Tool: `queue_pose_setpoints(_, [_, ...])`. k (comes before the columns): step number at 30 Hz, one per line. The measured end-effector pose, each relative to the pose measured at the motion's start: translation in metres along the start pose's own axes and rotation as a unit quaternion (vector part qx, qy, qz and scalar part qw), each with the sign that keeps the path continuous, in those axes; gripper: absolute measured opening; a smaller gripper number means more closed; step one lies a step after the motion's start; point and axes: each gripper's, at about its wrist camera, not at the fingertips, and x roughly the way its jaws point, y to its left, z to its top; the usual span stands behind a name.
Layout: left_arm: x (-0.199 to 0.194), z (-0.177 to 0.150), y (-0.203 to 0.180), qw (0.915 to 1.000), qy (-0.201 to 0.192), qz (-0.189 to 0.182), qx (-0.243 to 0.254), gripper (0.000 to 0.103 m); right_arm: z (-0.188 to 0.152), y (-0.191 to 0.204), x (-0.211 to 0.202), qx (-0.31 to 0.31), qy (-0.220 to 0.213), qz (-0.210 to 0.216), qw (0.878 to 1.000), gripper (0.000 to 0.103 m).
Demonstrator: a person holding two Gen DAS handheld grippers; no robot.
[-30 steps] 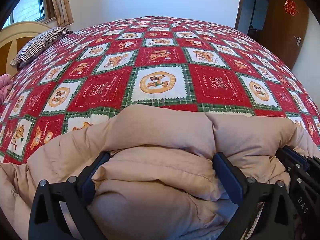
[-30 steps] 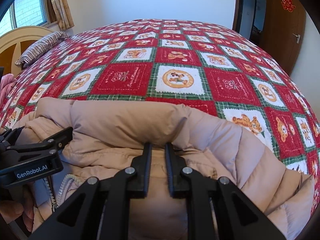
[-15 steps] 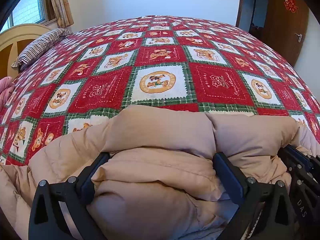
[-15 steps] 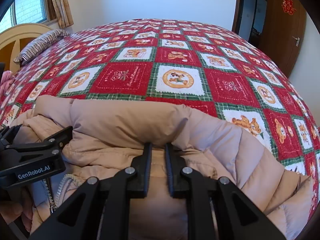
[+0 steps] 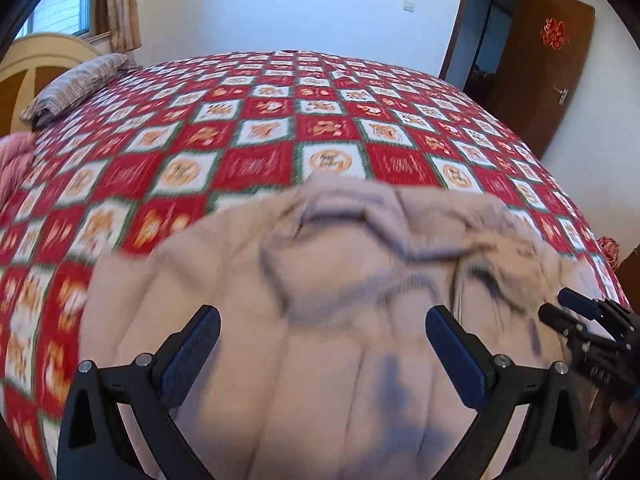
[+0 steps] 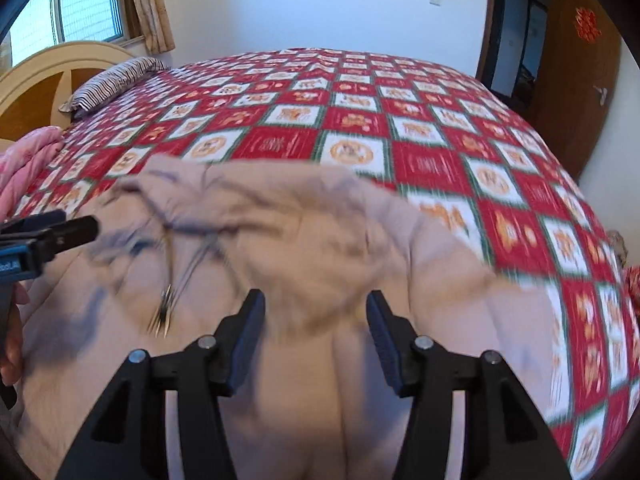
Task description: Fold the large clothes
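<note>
Bed with red patchwork quilt (image 5: 256, 168); on its near side we log one beige padded jacket (image 6: 320, 240). Our left gripper (image 5: 322, 344) spread wide, our right gripper (image 6: 316, 328) opening; nothing gripped.

Each wrist camera sits just behind its own jaws and faces forward and downward across the bed (image 5: 360, 152). Directly ahead of both pairs of jaws, at close range, lies the beige jacket (image 5: 340, 320) (image 6: 320, 260). Both views share the jacket, quilt, striped pillow (image 6: 116, 80) and door (image 5: 536, 64).
</note>
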Motion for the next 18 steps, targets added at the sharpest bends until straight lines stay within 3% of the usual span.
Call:
queue_pose_setpoints(7, [-0.032,-0.061,0.017,0.9995,0.000,0.029,-0.007,0.102,-0.055,-0.007,-0.030,0.035,-0.001,-0.015,0.999,0.057])
queue_pose_setpoints(14, [-0.075,-0.105,0.037,0.9989,-0.013,0.038,-0.023,0.102,-0.096,0.000,-0.063,0.026,-0.005,-0.034,0.999,0.067])
queue_pose_setpoints(18, [-0.087,-0.130,0.045,0.9985,-0.002,0.048,-0.026,0.102,-0.120,0.005,-0.081,0.019,-0.007,-0.040,0.999,0.076])
